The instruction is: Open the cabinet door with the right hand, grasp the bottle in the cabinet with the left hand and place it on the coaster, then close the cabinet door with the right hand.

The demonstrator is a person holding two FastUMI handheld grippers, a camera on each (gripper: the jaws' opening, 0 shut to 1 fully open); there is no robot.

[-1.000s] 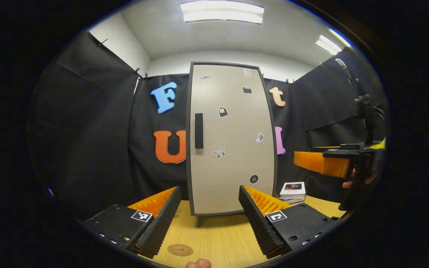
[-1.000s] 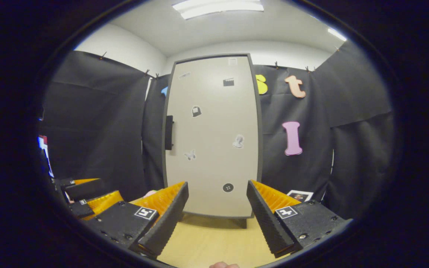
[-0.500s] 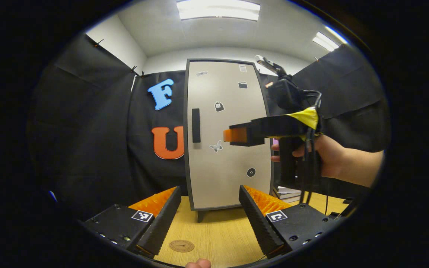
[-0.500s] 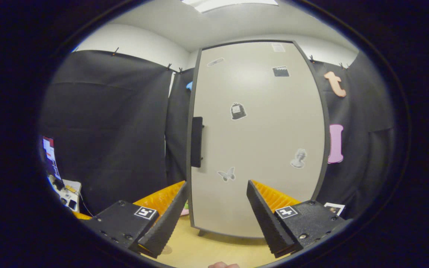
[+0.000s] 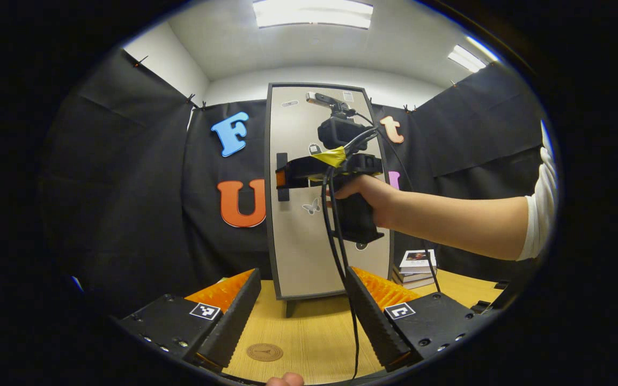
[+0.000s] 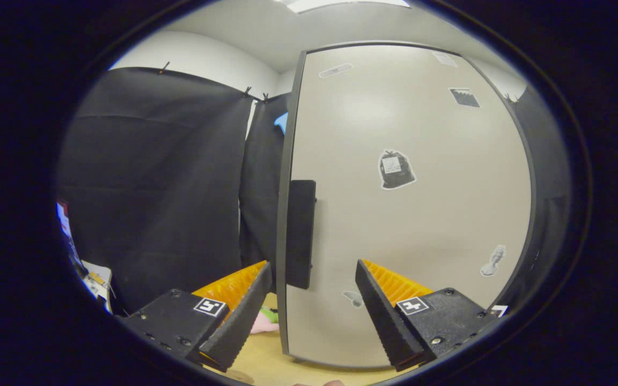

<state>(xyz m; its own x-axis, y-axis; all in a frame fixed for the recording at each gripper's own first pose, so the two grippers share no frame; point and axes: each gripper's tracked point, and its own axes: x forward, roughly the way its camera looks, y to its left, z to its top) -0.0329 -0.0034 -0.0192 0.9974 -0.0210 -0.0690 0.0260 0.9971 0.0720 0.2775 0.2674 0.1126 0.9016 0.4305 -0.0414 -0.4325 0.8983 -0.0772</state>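
Observation:
The tall beige cabinet (image 5: 319, 257) stands at the back of the wooden table (image 5: 309, 335) with its door (image 6: 427, 225) closed, so the bottle inside is hidden. A black vertical handle (image 6: 300, 233) sits on the door's left edge. My right gripper (image 6: 313, 300) is open, close in front of the door, with the handle just above the gap between its fingers. In the left gripper view the right gripper (image 5: 279, 178), held by a hand (image 5: 362, 193), has its tips at the handle (image 5: 282, 161). My left gripper (image 5: 302, 311) hangs open low over the table. A round brown coaster (image 5: 264, 351) lies between its fingers.
A short stack of books (image 5: 415, 265) lies on the table right of the cabinet. A black cable (image 5: 338, 268) hangs from the right gripper down across the left gripper view. A pink object (image 6: 262, 321) lies on the table left of the cabinet's foot.
The right gripper has moved forward and left to the door handle, which now looms large between its fingers. The left gripper has hardly moved.

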